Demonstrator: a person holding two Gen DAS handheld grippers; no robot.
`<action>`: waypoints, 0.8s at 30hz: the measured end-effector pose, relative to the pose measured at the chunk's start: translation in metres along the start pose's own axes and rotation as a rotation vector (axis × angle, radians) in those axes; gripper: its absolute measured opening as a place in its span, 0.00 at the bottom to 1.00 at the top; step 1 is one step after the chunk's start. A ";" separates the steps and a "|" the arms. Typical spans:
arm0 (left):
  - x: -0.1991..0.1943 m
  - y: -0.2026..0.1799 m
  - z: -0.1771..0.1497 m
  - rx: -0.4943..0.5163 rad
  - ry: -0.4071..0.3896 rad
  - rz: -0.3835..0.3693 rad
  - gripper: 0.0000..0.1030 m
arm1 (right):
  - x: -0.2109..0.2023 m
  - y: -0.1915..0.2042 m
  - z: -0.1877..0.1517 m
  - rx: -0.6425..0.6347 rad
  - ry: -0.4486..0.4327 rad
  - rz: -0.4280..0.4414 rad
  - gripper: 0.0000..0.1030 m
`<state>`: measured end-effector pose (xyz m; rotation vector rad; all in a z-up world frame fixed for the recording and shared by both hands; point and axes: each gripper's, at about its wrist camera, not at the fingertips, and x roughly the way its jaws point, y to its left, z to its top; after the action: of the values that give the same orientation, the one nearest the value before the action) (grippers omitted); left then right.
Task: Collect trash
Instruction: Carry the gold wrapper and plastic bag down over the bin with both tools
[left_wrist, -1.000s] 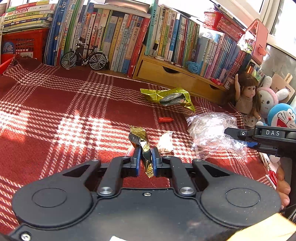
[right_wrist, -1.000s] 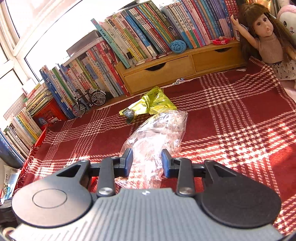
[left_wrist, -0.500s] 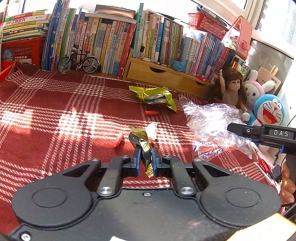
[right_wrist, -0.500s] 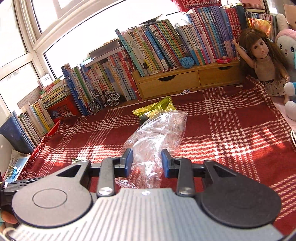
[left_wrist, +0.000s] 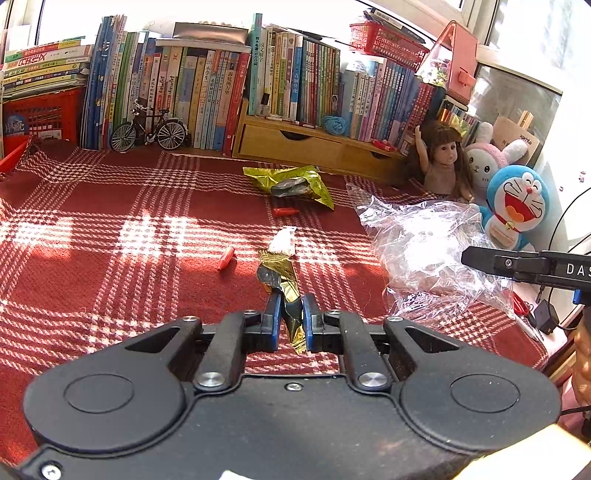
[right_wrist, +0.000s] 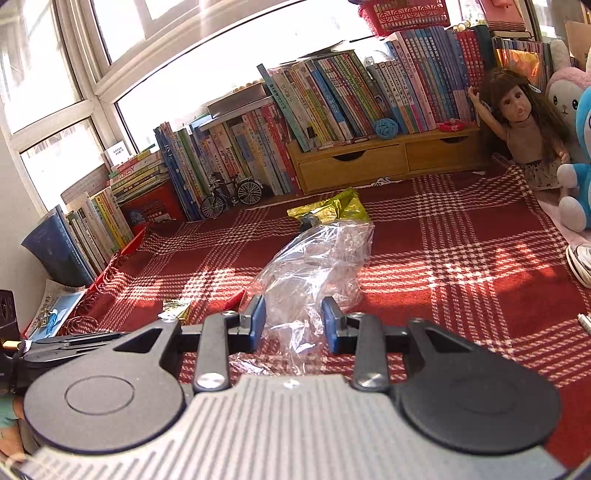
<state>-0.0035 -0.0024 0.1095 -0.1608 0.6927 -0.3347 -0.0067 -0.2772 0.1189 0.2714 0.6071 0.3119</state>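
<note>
Left view only – 2 red caps (left_wrist: 226, 257), white scrap (left_wrist: 283, 240) on blanket (left_wrist: 110, 229).

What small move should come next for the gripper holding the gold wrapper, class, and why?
Probably carry the gold wrapper across to the clear plastic bag and release it inside. The left gripper is shut on the wrapper, and the right gripper holds the bag beside it. More litter, like the yellow foil packet, remains on the red plaid cloth.
</note>
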 end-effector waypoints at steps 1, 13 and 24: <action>-0.002 -0.001 -0.002 0.003 0.002 0.000 0.12 | -0.003 0.001 -0.002 -0.003 0.000 0.005 0.37; -0.023 -0.011 -0.023 0.044 0.018 0.008 0.12 | -0.038 0.019 -0.032 -0.085 0.033 0.052 0.37; -0.044 -0.021 -0.051 0.078 0.028 0.004 0.12 | -0.055 0.036 -0.064 -0.158 0.104 0.120 0.37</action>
<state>-0.0729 -0.0081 0.1025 -0.0810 0.7062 -0.3599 -0.0948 -0.2546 0.1087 0.1398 0.6665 0.4894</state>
